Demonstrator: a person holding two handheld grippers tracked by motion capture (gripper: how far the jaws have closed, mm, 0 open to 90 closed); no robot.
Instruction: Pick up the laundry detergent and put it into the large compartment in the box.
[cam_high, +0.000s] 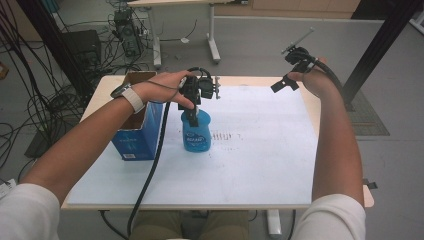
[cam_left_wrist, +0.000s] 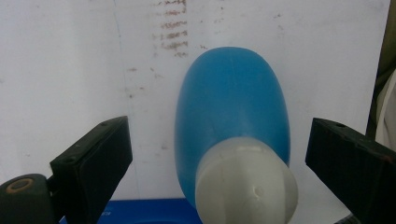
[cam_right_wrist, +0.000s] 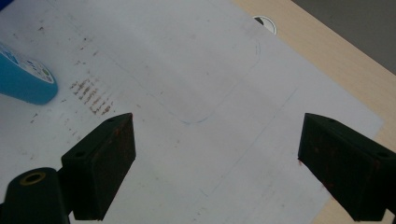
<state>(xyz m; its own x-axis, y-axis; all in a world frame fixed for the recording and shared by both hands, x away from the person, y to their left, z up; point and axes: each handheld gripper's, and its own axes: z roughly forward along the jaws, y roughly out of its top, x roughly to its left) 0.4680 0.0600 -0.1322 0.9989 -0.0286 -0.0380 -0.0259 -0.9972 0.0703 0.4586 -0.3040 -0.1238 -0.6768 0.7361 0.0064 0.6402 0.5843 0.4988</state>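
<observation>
Blue bottle (cam_high: 196, 132) upright by open blue box (cam_high: 137, 131); contents unseen.

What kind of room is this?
Probably a lab or workshop. Bundles of cables trail across the bare floor, electronics sit on it, and the table is a plain workbench with a blue bottle and cardboard box.

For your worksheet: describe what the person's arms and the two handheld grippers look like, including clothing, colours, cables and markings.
White short sleeves; a pale-strapped wristwatch on the left wrist. Both the left gripper and right gripper are black, with blocky flat-faced jaws. A thick black cable trails from the left one. A brass-coloured ring sits beside the right jaws.
</observation>
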